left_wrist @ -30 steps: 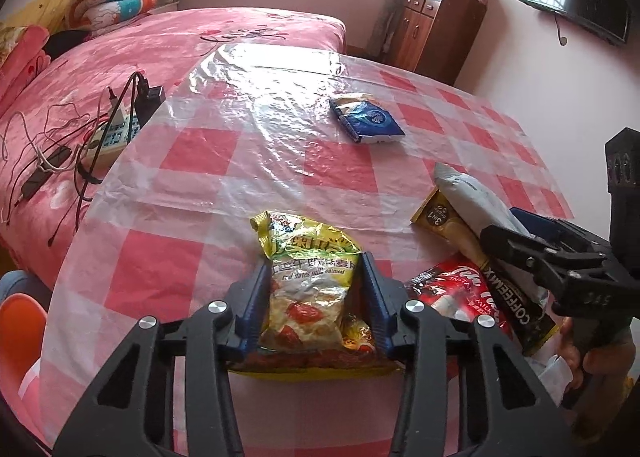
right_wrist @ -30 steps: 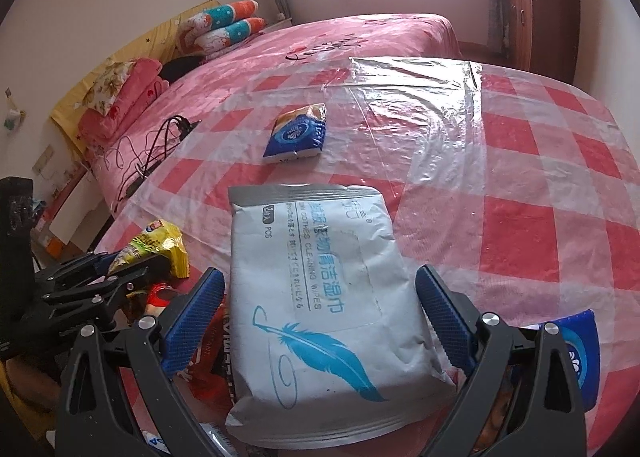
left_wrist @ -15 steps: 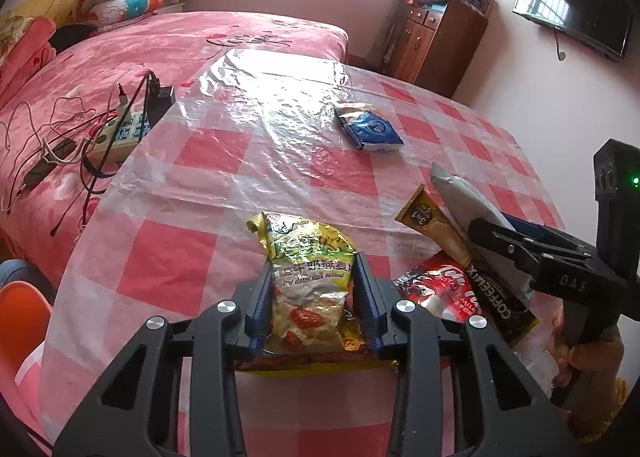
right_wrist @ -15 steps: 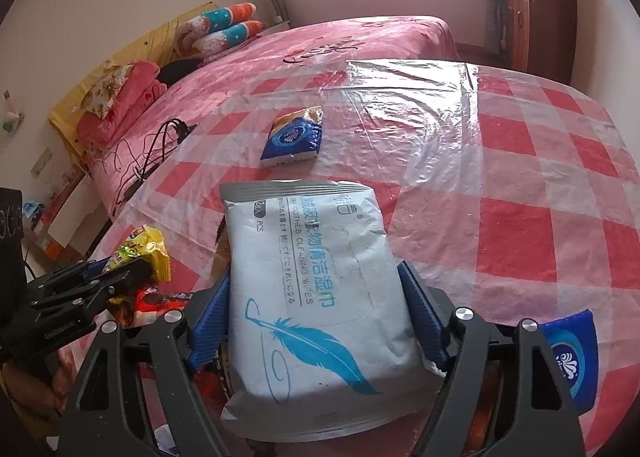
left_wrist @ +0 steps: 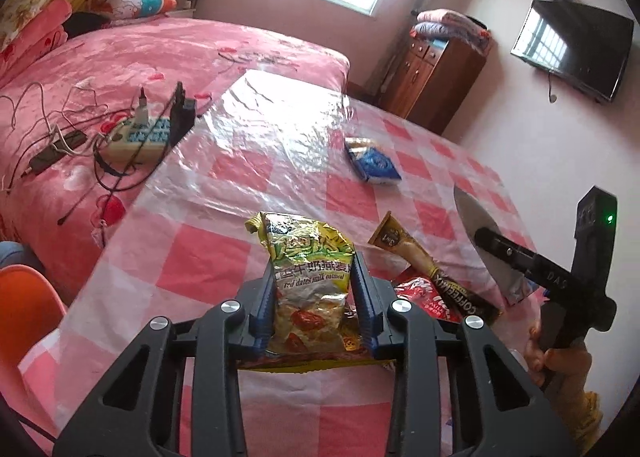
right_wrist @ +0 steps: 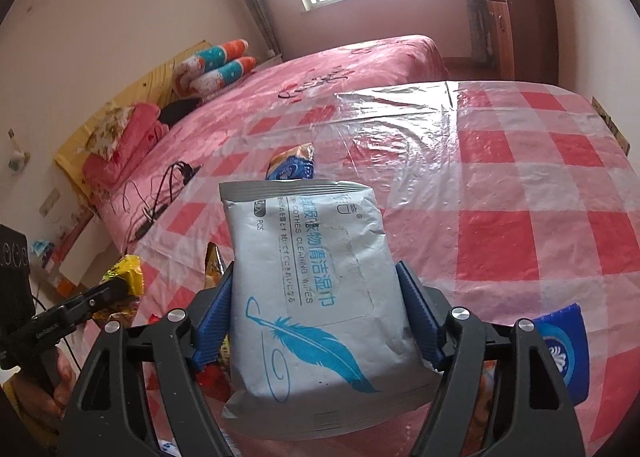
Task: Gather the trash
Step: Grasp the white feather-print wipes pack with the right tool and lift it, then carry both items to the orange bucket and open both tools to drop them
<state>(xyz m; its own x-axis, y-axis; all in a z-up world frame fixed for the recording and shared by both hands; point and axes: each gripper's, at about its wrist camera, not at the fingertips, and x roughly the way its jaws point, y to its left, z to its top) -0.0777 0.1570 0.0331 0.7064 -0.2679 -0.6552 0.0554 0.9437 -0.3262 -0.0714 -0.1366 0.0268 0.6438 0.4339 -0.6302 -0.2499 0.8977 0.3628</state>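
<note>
My left gripper (left_wrist: 314,269) is shut on a yellow-green oatmeal snack bag (left_wrist: 308,269) and holds it tilted up off the red-checked table (left_wrist: 224,193). My right gripper (right_wrist: 316,277) is shut on a grey wet-wipes pack (right_wrist: 316,281) with a blue feather print, lifted above the table. The wipes pack also shows in the left wrist view (left_wrist: 486,245). A brown coffee-mix sachet (left_wrist: 432,269) and a red wrapper (left_wrist: 424,293) lie on the table between the grippers. A blue tissue packet (left_wrist: 372,163) lies farther out; it also shows in the right wrist view (right_wrist: 292,165).
A blue packet (right_wrist: 564,353) lies by the right gripper's right finger. A power strip with cables (left_wrist: 136,133) sits on the pink bed (left_wrist: 120,57) left of the table. An orange chair (left_wrist: 24,305) stands at lower left. A wooden cabinet (left_wrist: 436,73) stands at the back.
Both grippers closed from open onto their packs and lifted them: the left raised the snack bag, the right raised the wipes pack off the table.
</note>
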